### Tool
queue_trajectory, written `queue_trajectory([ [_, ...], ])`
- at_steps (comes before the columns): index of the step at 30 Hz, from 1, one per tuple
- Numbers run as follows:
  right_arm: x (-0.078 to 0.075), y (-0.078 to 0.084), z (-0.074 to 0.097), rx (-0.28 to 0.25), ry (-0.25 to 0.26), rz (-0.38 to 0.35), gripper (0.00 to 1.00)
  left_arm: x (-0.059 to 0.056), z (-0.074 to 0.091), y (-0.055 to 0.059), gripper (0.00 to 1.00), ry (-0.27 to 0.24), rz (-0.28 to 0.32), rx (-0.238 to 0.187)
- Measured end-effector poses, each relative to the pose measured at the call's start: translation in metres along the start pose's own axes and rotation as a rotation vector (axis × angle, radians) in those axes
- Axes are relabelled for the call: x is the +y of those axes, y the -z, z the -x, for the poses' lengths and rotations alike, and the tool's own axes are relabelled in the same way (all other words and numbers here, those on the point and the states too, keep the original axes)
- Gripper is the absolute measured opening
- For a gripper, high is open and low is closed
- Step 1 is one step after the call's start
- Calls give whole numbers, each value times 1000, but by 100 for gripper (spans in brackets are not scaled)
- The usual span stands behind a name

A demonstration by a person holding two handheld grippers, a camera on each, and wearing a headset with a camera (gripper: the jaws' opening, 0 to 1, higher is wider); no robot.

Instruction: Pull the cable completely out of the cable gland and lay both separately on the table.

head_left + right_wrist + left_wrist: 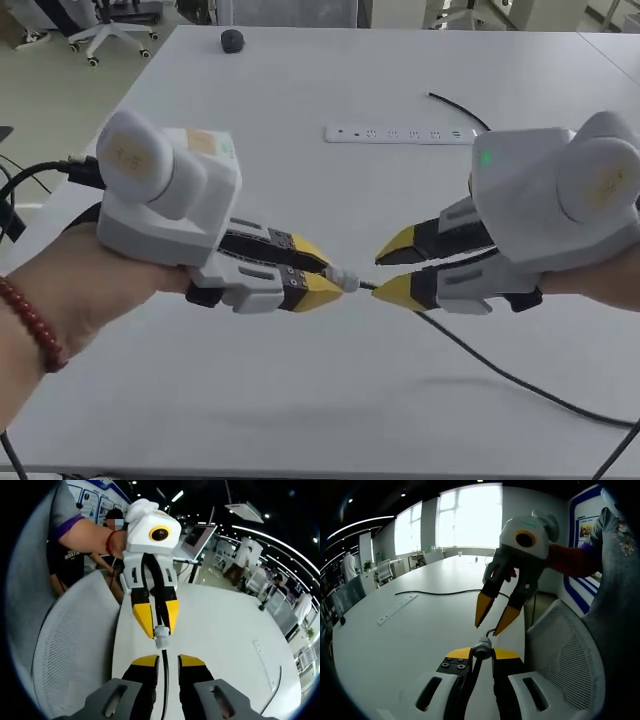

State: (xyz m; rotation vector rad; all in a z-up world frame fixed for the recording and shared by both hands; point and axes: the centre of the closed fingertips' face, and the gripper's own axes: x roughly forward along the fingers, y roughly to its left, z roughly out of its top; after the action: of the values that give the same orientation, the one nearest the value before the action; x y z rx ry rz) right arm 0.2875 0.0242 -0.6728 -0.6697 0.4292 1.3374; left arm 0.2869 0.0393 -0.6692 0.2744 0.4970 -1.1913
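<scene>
The left gripper [335, 277] is closed on the gland [346, 280], pinching its pale body between the yellow tips. Both are held just above the table [300, 400]. In the right gripper view the gland [161, 635] pokes out past those tips, and the cable [164, 680] leaves its end and runs straight down toward 6 o'clock.

The right gripper [377, 275] faces the left one tip to tip, just beside the gland, with its jaws spread apart and gripping nothing. The cable passes through the gap between them. In the head view it seems to lie against the lower jaw, though whether it touches is hard to say. The cable is still seated in the gland. From there it trails across the table toward 4 o'clock and off the frame's right side.

Bare tabletop lies under both grippers and on toward 6 o'clock as far as the near edge, which runs along the bottom of the head view. At 12 o'clock from the gland, well apart, lies a white power strip [400, 133]. A second black cord [455, 108] is just beyond its right end. A dark lump [232, 40] sits near the far edge at 11 o'clock. The table's left edge slants away at 10 o'clock.
</scene>
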Motion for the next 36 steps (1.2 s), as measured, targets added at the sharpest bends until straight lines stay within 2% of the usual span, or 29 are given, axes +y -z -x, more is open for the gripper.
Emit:
queue_trajectory([
  [9, 11, 2, -7, 25, -44, 25, 4, -5, -3, -5, 15, 17, -14, -11],
  [20, 9, 2, -9, 27, -46, 49, 0, -4, -1, -5, 15, 20, -22, -8],
  [36, -2, 34, 2, 93, -20, 17, 0, 4, 6, -3, 15, -6, -19, -19],
])
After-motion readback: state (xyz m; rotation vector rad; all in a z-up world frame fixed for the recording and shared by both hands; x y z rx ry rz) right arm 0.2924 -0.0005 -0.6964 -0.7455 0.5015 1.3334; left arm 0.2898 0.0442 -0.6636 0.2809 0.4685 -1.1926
